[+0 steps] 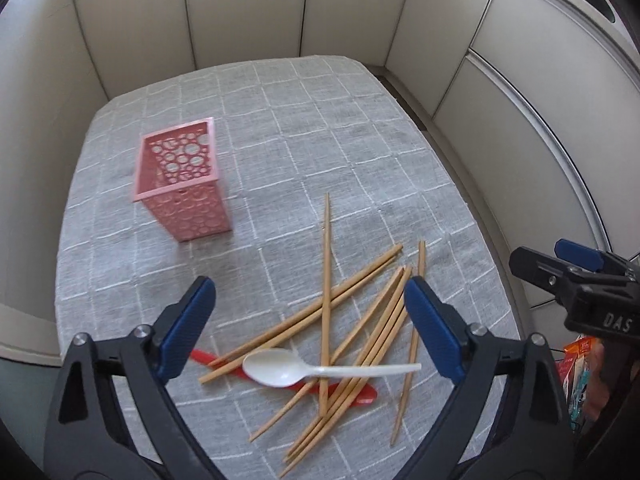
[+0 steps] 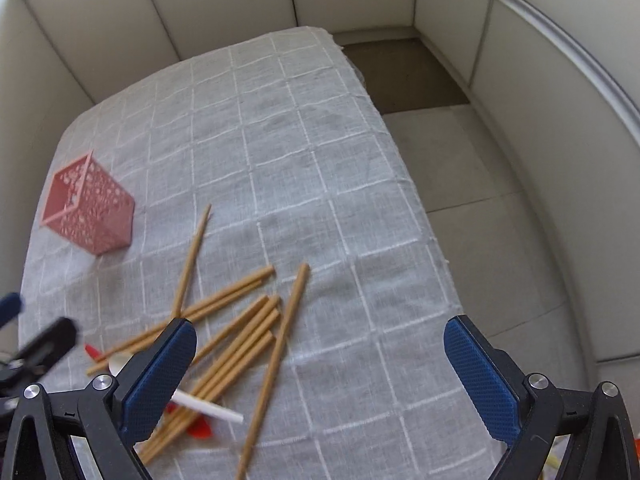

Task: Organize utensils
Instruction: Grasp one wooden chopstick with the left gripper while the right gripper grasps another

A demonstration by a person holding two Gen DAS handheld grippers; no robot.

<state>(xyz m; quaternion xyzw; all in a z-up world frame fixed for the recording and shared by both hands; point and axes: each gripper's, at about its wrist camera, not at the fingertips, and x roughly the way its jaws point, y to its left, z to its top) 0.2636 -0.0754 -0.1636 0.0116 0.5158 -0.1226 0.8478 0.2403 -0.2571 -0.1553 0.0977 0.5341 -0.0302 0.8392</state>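
Note:
A pink perforated holder (image 1: 182, 184) (image 2: 90, 208) stands upright and empty on the grey checked tablecloth (image 1: 320, 128). Near the front lies a loose pile of several wooden chopsticks (image 1: 360, 332) (image 2: 240, 332), with a white plastic spoon (image 1: 288, 370) (image 2: 200, 406) on top and a red spoon (image 1: 352, 394) (image 2: 200, 428) underneath. My left gripper (image 1: 310, 328) hovers open above the pile with nothing between its blue pads. My right gripper (image 2: 320, 364) is open too, over the pile's right side, and empty; it shows at the right edge (image 1: 560, 264) of the left wrist view.
Cream cabinet panels (image 1: 248, 12) wall in the table at the back and both sides. To the right the cloth's edge (image 2: 420, 216) drops to a pale tiled floor (image 2: 480, 184). A colourful packet (image 1: 576, 376) sits by the right edge.

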